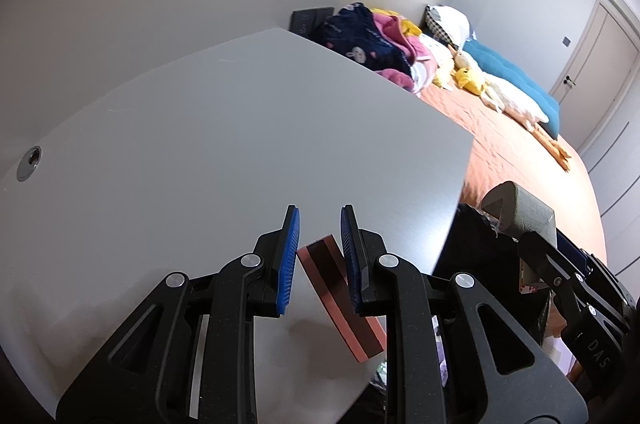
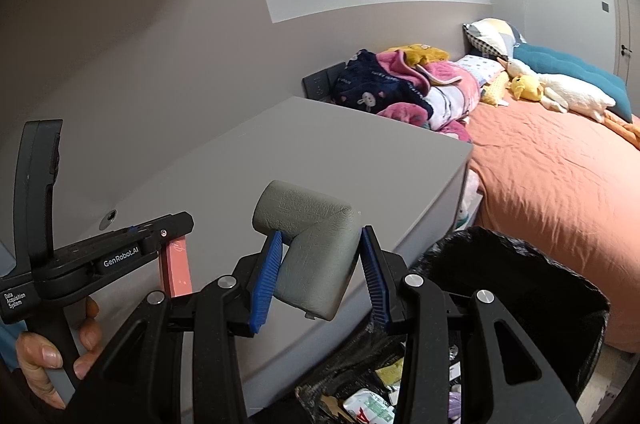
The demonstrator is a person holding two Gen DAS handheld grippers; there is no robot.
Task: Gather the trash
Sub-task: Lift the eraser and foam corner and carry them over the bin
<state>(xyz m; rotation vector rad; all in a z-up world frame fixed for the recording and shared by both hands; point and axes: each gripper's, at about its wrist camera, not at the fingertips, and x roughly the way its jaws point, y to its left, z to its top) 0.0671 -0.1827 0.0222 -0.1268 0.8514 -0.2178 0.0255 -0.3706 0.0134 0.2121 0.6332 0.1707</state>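
Note:
My left gripper (image 1: 319, 224) holds a flat pink and brown box (image 1: 340, 298) above the grey desk (image 1: 200, 144); the box hangs tilted from the right pad, with a gap at the left pad. The right wrist view shows the same box (image 2: 176, 264) in that gripper (image 2: 160, 232). My right gripper (image 2: 320, 244) is shut on a grey L-shaped foam corner guard (image 2: 312, 256), held above the black-lined trash bin (image 2: 520, 288). The guard also shows at the right of the left wrist view (image 1: 520, 208).
The bin holds wrappers and packets (image 2: 372, 404). An orange bed (image 2: 560, 184) with piled clothes (image 2: 400, 88), pillows and plush ducks (image 2: 552, 92) lies beyond the desk. A cable hole (image 1: 30, 160) sits in the desk top. A door (image 1: 592, 56) is at far right.

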